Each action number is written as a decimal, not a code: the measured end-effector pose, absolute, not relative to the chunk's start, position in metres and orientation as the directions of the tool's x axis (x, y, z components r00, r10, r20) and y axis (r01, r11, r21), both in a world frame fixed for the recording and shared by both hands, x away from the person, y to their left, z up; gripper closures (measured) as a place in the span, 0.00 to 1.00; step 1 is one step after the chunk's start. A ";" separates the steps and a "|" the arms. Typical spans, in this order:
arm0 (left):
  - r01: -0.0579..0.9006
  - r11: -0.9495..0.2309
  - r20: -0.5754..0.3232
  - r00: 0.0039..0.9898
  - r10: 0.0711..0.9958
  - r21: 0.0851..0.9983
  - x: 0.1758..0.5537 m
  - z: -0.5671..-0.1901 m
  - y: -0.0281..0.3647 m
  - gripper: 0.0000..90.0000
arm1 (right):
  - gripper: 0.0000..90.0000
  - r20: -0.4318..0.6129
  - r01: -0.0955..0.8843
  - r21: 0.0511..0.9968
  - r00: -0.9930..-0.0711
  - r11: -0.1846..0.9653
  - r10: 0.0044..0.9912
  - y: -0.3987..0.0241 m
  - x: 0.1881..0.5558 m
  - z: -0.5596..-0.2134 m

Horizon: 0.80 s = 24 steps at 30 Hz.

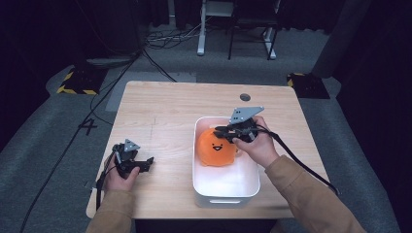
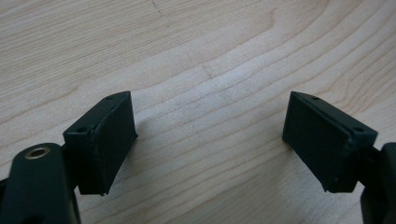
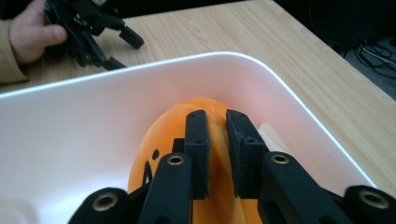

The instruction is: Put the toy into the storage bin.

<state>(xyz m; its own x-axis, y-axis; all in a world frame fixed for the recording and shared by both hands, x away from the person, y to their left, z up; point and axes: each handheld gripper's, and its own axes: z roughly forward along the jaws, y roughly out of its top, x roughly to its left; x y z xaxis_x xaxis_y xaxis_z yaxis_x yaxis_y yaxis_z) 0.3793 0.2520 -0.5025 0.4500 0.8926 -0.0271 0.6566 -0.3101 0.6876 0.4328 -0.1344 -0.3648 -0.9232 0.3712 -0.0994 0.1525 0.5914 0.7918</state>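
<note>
Right tool, seen from the high view: clamped on the orange plush toy, at the toy's upper edge, inside the white bin. Toy resting in the far half of the bin, smiling face turned up; bin standing right of centre on the desk. Left tool well to the left of the bin, held low over the bare desk, jaws apart and holding nothing.

Left gripper view: left tool wide open, both pads over bare wood, nothing between them.

Right gripper view: right tool drawn nearly together, pinching a raised fold of the orange plush toy between the pads. White bin wall curving round the toy; left tool beyond the bin's far rim.

Handling, as a judgement: soft, light, squashy, not fragile, fabric unlikely to slip. Deforms under the pads, so a shallow pinch of cloth may pull free or let the body swing. Best taken by a deep fold along the top ridge, near the middle, clear of the bin wall.
</note>
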 end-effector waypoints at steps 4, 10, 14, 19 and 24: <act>0.656 -0.310 -0.027 0.450 0.893 0.688 0.379 -0.502 0.252 0.20 | 0.86 -0.098 0.166 0.771 -0.923 0.615 0.371 -0.134 0.435 -0.368; 0.657 -0.310 -0.027 0.450 0.893 0.688 0.379 -0.502 0.252 0.20 | 0.82 -0.102 0.170 0.766 -0.921 0.621 0.377 -0.135 0.437 -0.369; 0.657 -0.310 -0.027 0.450 0.893 0.688 0.379 -0.502 0.252 0.20 | 0.76 -0.109 0.172 0.765 -0.915 0.621 0.388 -0.136 0.437 -0.370; 0.657 -0.310 -0.027 0.450 0.893 0.687 0.379 -0.502 0.252 0.20 | 0.68 -0.120 0.176 0.765 -0.906 0.620 0.406 -0.137 0.440 -0.372; 0.656 -0.310 -0.027 0.450 0.893 0.688 0.379 -0.502 0.252 0.20 | 0.62 -0.102 0.195 0.774 -0.901 0.603 0.422 -0.140 0.441 -0.373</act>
<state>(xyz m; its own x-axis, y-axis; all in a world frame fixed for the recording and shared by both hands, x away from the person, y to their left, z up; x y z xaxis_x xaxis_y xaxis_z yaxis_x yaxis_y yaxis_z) 0.3793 0.2520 -0.5025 0.4502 0.8925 -0.0268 0.6565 -0.3105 0.6875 0.4406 -0.1399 -0.3732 -0.9008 0.4221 -0.1022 0.1948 0.6029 0.7737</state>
